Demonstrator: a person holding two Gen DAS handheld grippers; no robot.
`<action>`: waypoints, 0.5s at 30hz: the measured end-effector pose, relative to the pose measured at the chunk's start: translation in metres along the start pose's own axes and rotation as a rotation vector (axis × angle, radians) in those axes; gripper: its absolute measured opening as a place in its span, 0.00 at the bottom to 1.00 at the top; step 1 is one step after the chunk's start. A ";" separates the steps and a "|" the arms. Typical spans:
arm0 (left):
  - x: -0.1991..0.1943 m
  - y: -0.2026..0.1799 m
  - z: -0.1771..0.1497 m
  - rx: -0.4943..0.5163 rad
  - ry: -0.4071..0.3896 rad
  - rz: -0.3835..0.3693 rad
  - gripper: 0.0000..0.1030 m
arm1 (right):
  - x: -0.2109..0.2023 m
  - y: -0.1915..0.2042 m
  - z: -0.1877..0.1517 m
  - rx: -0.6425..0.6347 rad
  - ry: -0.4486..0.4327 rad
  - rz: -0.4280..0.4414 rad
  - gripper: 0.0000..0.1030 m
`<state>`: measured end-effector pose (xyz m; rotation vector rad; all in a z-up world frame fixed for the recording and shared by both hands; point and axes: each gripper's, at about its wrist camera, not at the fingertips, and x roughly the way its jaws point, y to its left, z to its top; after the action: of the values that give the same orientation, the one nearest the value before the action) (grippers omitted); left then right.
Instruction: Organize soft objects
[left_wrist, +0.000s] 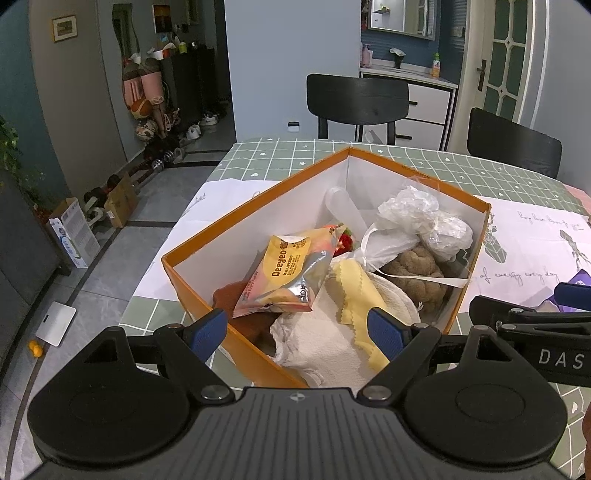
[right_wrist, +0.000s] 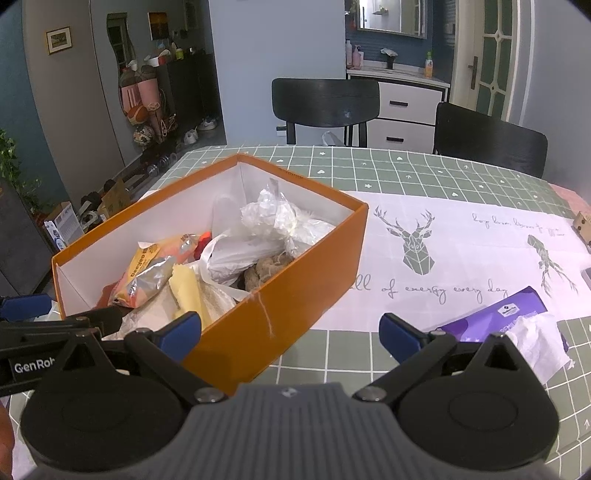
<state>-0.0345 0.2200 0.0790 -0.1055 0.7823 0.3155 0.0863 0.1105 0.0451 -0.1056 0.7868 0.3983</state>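
Observation:
An orange box (left_wrist: 192, 291) (right_wrist: 295, 306) stands on the table and holds soft things: a yellow Deeyeo wipes pack (left_wrist: 288, 277) (right_wrist: 147, 275), a yellow cloth (left_wrist: 354, 291), a white towel (left_wrist: 325, 350), clear plastic bags (left_wrist: 417, 218) (right_wrist: 273, 221) and a brown knitted item (left_wrist: 417, 269). My left gripper (left_wrist: 297, 332) is open and empty over the box's near corner. My right gripper (right_wrist: 291, 332) is open and empty, just outside the box's right wall. A purple tissue pack (right_wrist: 495, 314) lies on the table to the right of the right gripper.
The table has a green checked cloth (right_wrist: 406, 173) and a white deer-print mat (right_wrist: 461, 251). Two black chairs (right_wrist: 325, 99) (right_wrist: 487, 140) stand behind the table. The floor at the left holds boxes (left_wrist: 74, 232) and dumbbells.

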 end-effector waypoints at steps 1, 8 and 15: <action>0.000 -0.001 0.000 0.001 -0.001 0.001 0.97 | 0.000 0.000 0.000 0.000 -0.001 0.000 0.97; 0.000 -0.001 0.001 0.003 -0.003 0.003 0.97 | 0.000 0.001 0.001 -0.003 -0.006 -0.005 0.97; 0.000 -0.001 0.001 0.003 -0.001 0.005 0.97 | -0.001 0.002 0.002 -0.009 -0.009 -0.013 0.97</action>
<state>-0.0334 0.2189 0.0799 -0.1005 0.7818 0.3190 0.0864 0.1128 0.0472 -0.1169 0.7748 0.3901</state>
